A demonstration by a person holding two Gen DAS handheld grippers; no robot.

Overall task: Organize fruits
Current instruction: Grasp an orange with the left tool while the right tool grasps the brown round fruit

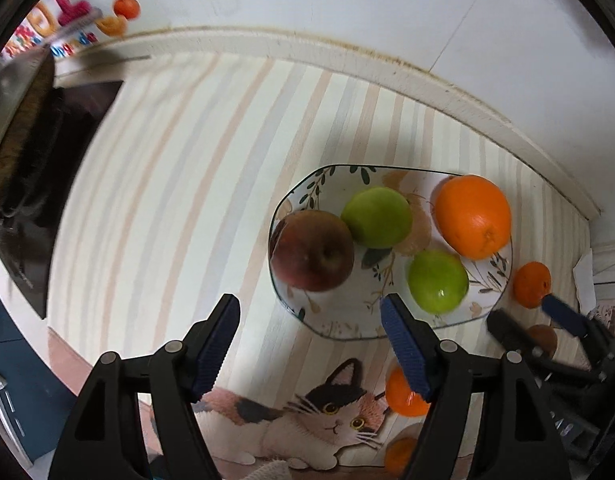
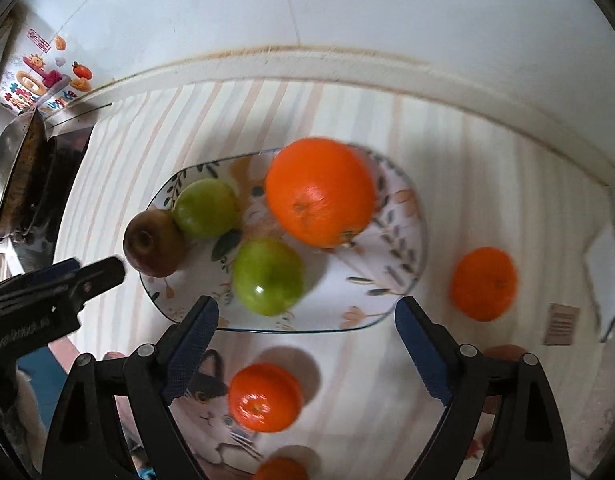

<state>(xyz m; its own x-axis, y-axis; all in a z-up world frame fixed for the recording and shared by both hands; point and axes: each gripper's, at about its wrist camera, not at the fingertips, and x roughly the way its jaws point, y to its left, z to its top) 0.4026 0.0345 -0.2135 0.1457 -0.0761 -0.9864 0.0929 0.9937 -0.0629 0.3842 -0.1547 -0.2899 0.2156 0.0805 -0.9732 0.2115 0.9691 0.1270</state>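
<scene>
A floral plate [image 1: 339, 330] [image 2: 403, 216] on the striped mat holds a red apple [image 1: 311, 250] [image 2: 153, 242], two green apples [image 1: 376, 217] [image 1: 437, 281] [image 2: 205, 208] [image 2: 267, 276] and a large orange [image 1: 472, 216] [image 2: 319, 192]. Small tangerines lie off the plate: one at its right [image 1: 531, 284] [image 2: 483, 284], one in front [image 1: 403, 394] [image 2: 265, 396], another lower [image 1: 399, 454] [image 2: 281, 472]. My left gripper [image 1: 309, 344] is open and empty, in front of the plate's left part. My right gripper [image 2: 307, 348] is open and empty, just above the front tangerine; it also shows in the left wrist view [image 1: 523, 316].
A black stove with a steel pan [image 1: 23, 128] [image 2: 15, 184] stands at the left. A white wall ledge [image 1: 347, 56] runs behind the mat. A brown round object [image 1: 543, 338] lies near the right gripper. A small label [image 2: 561, 324] and white paper [image 2: 603, 280] lie at the right.
</scene>
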